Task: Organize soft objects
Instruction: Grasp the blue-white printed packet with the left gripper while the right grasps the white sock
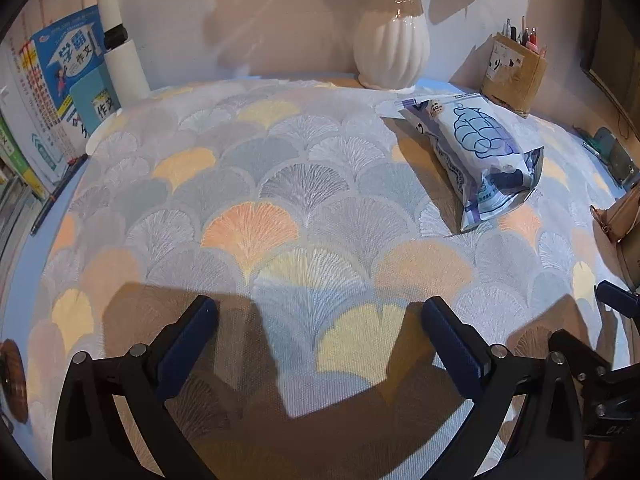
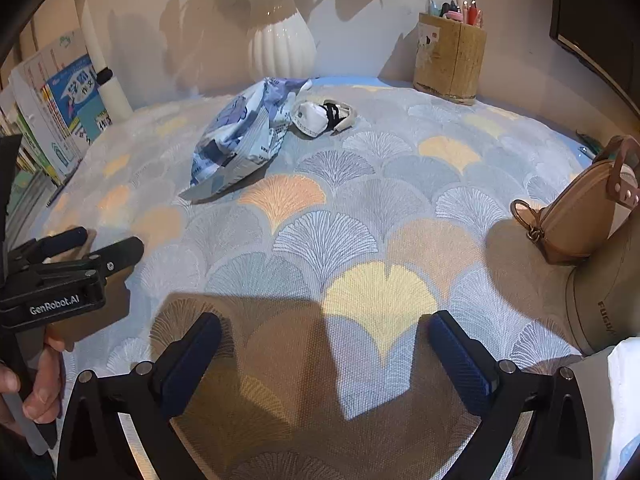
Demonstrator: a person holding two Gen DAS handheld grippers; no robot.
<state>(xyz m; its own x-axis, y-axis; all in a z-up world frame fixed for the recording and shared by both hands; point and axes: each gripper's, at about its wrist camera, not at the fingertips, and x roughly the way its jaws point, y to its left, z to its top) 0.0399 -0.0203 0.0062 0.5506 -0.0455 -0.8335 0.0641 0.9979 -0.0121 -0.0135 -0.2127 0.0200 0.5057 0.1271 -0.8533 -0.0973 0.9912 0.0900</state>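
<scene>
A soft blue-and-white tissue pack (image 1: 480, 156) lies on the patterned tablecloth at the back right; it also shows in the right wrist view (image 2: 244, 136). A white face mask with black straps (image 2: 320, 118) lies just right of the pack. A tan zip pouch (image 2: 580, 216) leans at the right edge. My left gripper (image 1: 320, 344) is open and empty, low over the cloth, well short of the pack; it also shows in the right wrist view (image 2: 108, 244). My right gripper (image 2: 326, 356) is open and empty above the cloth.
A white ribbed vase (image 1: 390, 54) and a cardboard pen holder (image 1: 514, 70) stand at the back wall. Books (image 1: 64, 80) and a white lamp post (image 1: 120, 40) stand at the left. A beige cylinder (image 2: 608, 300) stands at the right under the pouch.
</scene>
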